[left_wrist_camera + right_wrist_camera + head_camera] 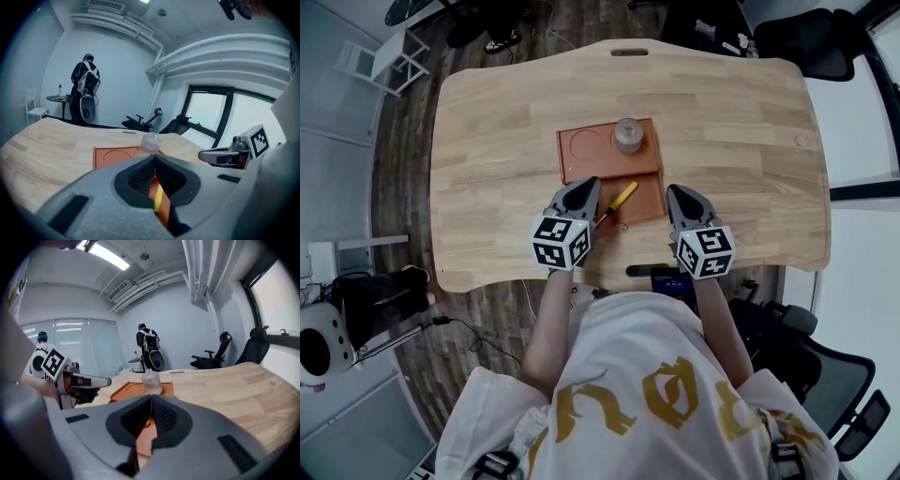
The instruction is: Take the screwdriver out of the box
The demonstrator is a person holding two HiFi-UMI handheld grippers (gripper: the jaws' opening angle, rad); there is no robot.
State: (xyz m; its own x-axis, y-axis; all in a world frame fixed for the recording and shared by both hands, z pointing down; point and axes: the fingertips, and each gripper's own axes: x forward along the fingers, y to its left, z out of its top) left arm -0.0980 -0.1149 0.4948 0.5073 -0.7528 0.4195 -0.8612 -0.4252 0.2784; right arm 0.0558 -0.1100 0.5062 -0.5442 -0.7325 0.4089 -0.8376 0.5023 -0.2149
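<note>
— Which step are you on?

— The approach, I'd say; the screwdriver is not yet lifted. My left gripper (589,184) and right gripper (681,191) hover over the near side of the orange box (649,201) on the worktop (487,141). Each has its jaws pressed together on nothing.

— Where's the screwdriver?

— The screwdriver (622,197) lies flat in the box's near compartment, between my two grippers and closer to the left one. The far compartment holds only a clear jar (628,134).

— Which way does it point?

— Its long axis runs slantwise. The yellow handle lies toward the far right, and the dark shaft runs back toward me and to the left. The tip ends just beside my left jaws.

— What does the next move call for?

— I judge I must spread one pair of jaws and bring them down across that slant. The pads should close on the handle's sides, not along it. Then I lift it clear of the box's low wall.
</note>
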